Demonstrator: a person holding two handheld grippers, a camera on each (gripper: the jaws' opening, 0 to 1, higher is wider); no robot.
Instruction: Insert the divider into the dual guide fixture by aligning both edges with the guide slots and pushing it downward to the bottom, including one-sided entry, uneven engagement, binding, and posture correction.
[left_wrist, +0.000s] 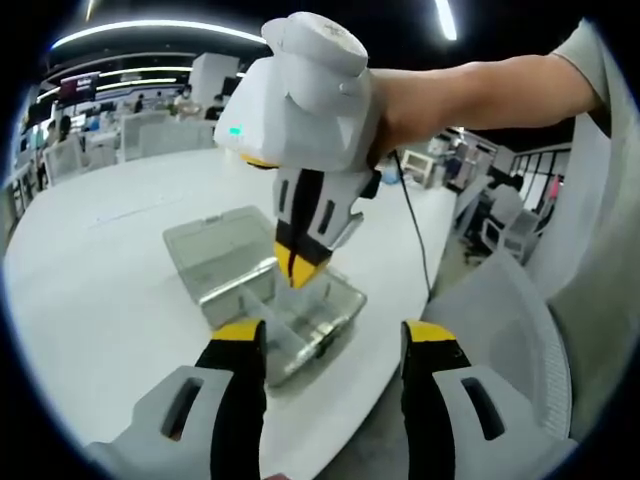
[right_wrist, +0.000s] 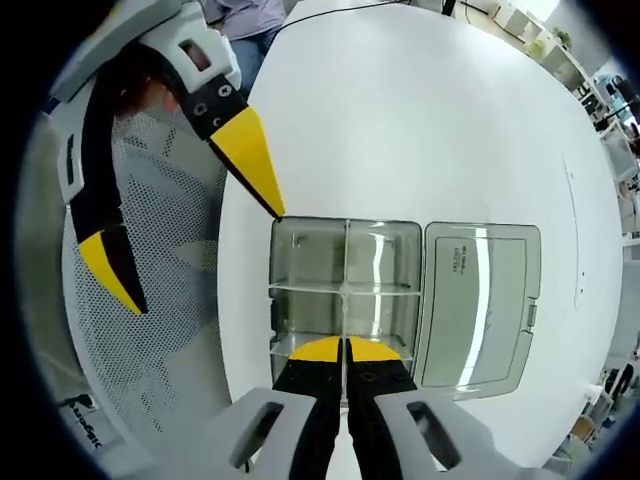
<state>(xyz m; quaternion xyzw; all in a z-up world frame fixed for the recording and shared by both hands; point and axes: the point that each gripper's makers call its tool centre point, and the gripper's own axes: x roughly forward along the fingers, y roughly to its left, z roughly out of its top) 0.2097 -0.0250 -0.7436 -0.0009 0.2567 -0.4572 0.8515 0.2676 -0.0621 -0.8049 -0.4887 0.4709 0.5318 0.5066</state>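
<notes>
- My right gripper (right_wrist: 345, 348) has its yellow-tipped jaws pressed almost together on the top edge of a thin clear divider (right_wrist: 345, 300); the blade between the tips is so transparent that I judge the grip mostly by the narrow slit left there.
- The divider stands upright and runs lengthwise down the middle of the clear plastic organizer box (right_wrist: 345, 290), its far end reaching the far wall.
- A cross partition (right_wrist: 345, 288) meets the divider at a right angle, so the box reads as four compartments.
- The box's hinged lid (right_wrist: 478, 305) lies flat and open on the right of the box, with a small printed label on it.
- The box sits on a round white table (right_wrist: 430, 110), close to its near-left edge.
- My left gripper (left_wrist: 330, 345) hangs above that table edge with its jaws spread wide and nothing between them; it is apart from the box.
- In the left gripper view the right gripper (left_wrist: 300, 262) points down into the box (left_wrist: 260, 290), held by a bare hand and forearm.
- A grey mesh chair back (right_wrist: 140, 300) stands just left of the table.
- A black cable (left_wrist: 415, 225) trails across the tabletop behind the right gripper.
</notes>
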